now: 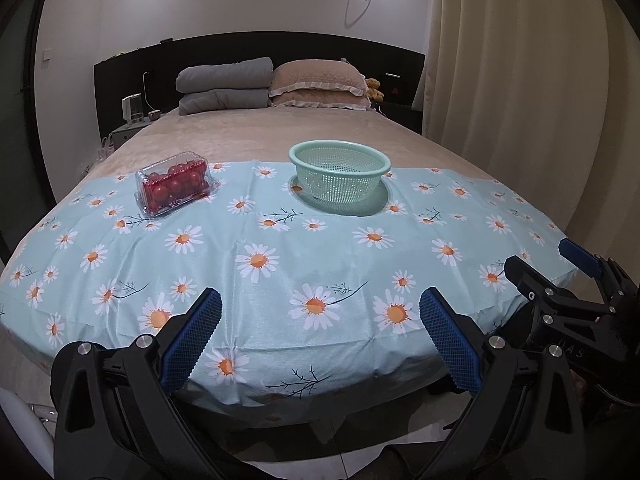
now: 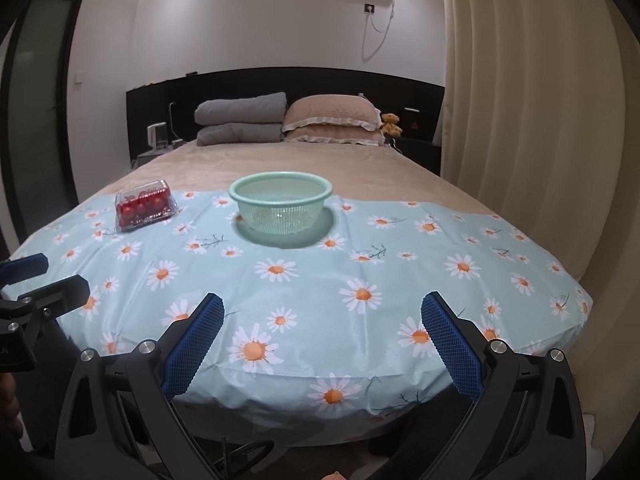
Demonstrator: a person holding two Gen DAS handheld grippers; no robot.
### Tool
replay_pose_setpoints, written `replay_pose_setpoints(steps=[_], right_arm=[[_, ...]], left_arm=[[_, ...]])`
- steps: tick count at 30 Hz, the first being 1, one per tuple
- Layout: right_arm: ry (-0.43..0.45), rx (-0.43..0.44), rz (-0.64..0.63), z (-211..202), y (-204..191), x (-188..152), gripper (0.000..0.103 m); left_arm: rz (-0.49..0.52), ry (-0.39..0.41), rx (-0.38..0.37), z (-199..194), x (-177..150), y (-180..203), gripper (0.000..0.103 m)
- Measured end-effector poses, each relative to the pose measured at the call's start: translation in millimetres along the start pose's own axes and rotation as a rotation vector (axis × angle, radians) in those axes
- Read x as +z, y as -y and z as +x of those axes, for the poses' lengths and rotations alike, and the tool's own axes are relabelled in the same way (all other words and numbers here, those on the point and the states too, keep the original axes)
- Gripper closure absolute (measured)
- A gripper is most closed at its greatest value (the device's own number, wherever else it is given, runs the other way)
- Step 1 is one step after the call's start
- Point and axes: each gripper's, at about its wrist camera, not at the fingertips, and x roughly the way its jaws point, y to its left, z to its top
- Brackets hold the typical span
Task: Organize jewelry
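Both grippers' jaws apart; tomato box (image 1: 175,186) left of colander (image 1: 340,176), daisy cloth (image 1: 280,272).

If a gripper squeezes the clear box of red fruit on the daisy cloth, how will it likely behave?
The clear clamshell box looks thin-walled, so it would probably flex or dent. Its glossy plastic may slip. Packed with round red fruit, it is probably heavy for its size, and the lid might pop open.

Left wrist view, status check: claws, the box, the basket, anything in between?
Left claw and right claw both open, empty, short of the cloth. Box of red fruit shut, left of the empty basket. Nothing between.
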Motion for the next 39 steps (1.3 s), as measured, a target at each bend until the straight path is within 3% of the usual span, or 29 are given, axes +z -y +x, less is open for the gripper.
replay_pose_setpoints(steps=[39], right_arm=[[0.006,0.062,-0.041,-18.2,-12.6,-4.0,0.008]], left_arm=[[-0.006,0.007,-0.018,-20.0,-12.4,-1.0,0.006]])
